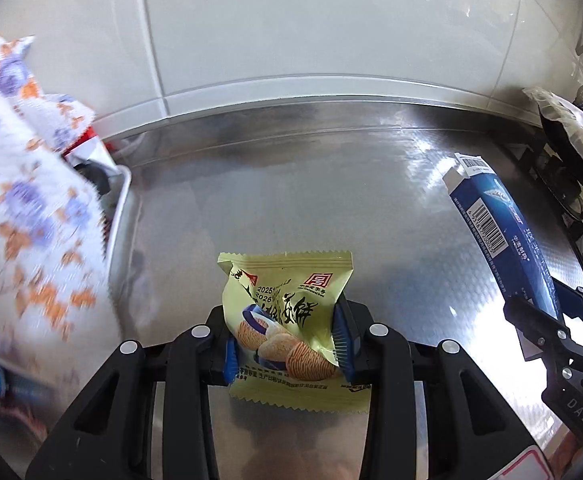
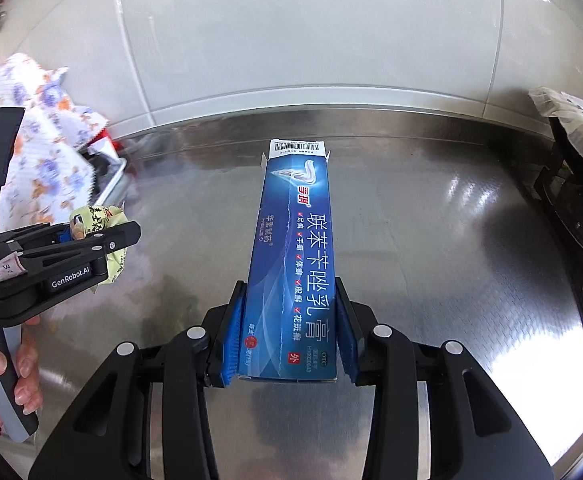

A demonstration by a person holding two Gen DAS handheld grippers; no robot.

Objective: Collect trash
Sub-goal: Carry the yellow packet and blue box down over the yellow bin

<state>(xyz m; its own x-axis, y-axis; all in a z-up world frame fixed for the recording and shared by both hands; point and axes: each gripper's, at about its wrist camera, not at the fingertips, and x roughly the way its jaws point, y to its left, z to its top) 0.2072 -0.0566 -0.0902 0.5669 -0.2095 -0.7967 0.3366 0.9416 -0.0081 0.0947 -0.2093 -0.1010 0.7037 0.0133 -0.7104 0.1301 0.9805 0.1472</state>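
My left gripper (image 1: 287, 344) pinches a yellow snack wrapper (image 1: 287, 316) clear of the steel counter (image 1: 291, 200); my right gripper (image 2: 289, 344) clamps a blue ointment box (image 2: 295, 264). I should carry both level toward the tray (image 1: 121, 200) at left, grips firm.

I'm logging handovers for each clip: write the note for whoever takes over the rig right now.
Left gripper: jaws shut on the yellow-green snack wrapper, held above the steel counter.
Right gripper: jaws shut on the near end of the blue carton, its far end sticking out forward.
Done: both pieces of trash are picked up.
Left: drop both in a bin. None is clearly in view; a tray half covered by a floral cloth stands at the left and holds some items.
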